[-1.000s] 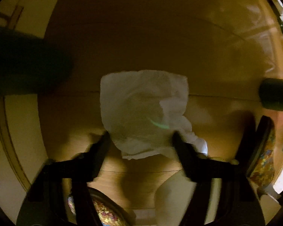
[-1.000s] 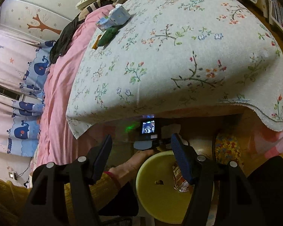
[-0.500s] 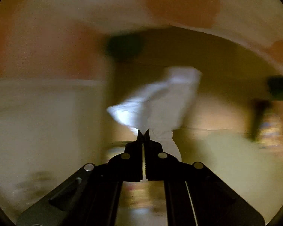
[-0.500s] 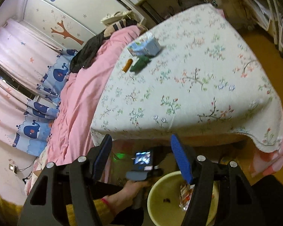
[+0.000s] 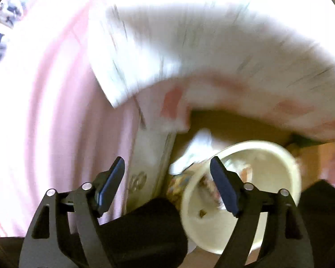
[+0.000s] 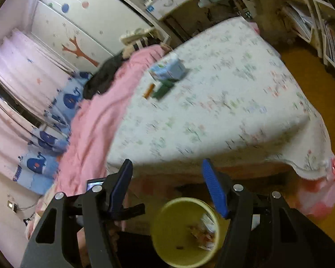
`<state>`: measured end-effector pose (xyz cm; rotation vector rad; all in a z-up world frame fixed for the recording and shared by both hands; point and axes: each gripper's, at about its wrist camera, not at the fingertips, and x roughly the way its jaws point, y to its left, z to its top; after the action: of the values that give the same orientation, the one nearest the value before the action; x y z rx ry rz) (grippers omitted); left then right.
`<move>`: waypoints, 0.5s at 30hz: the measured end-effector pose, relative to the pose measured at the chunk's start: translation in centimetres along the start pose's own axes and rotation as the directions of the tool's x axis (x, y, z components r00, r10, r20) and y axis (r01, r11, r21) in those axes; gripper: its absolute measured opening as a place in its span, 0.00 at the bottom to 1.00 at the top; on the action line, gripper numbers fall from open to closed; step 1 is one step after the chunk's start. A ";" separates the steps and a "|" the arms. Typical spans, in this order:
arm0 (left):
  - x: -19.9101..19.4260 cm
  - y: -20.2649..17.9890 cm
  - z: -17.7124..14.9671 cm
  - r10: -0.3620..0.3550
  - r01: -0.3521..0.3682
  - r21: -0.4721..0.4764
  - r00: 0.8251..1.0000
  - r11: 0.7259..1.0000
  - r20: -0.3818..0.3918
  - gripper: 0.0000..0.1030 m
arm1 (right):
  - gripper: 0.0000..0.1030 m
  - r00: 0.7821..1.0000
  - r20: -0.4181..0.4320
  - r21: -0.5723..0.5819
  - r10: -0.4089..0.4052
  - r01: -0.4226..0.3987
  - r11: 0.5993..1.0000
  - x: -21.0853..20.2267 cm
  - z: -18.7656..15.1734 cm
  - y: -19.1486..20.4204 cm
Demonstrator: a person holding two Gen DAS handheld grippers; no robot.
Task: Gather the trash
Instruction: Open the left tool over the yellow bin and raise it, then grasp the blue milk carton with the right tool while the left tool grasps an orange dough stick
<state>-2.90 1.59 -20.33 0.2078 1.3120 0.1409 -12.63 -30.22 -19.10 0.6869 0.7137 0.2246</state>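
My left gripper [image 5: 167,179] hangs high over a pale yellow bin [image 5: 277,156], its jaws opening and nothing between the blue pads [image 5: 112,184]. A white tissue [image 5: 196,149], blurred, is loose just beyond the bin's far left rim; whether it is inside I cannot tell. In the right wrist view the same bin [image 6: 169,234] stands on the floor with wrappers [image 6: 204,230] in it. My right gripper [image 6: 168,187] is open and empty above it. On the bed lie a blue tissue pack [image 6: 167,69], a green wrapper [image 6: 163,90] and a small orange item [image 6: 149,90].
The bed's floral cover [image 6: 223,111] overhangs just behind the bin, with a pink blanket [image 6: 105,116] along its left side. Wooden floor [image 6: 319,93] runs to the right toward bookshelves [image 6: 332,44]. A dark shape [image 5: 151,230] sits below my left gripper.
My left gripper shut on the white tissue on the floor, lifted it up fast and has opened over the bin, leaving the tissue loose. The right view tilted up toward the bed.
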 end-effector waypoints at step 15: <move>-12.2 -2.5 2.9 -0.301 0.256 0.160 0.843 0.953 0.446 0.85 | 0.67 0.977 0.071 -0.291 -0.200 0.212 0.933 0.9 4.3 4.2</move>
<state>-3.20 -3.76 -8.75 0.1175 0.8515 -0.2133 -8.95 -28.85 -14.49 0.3251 0.6902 0.1203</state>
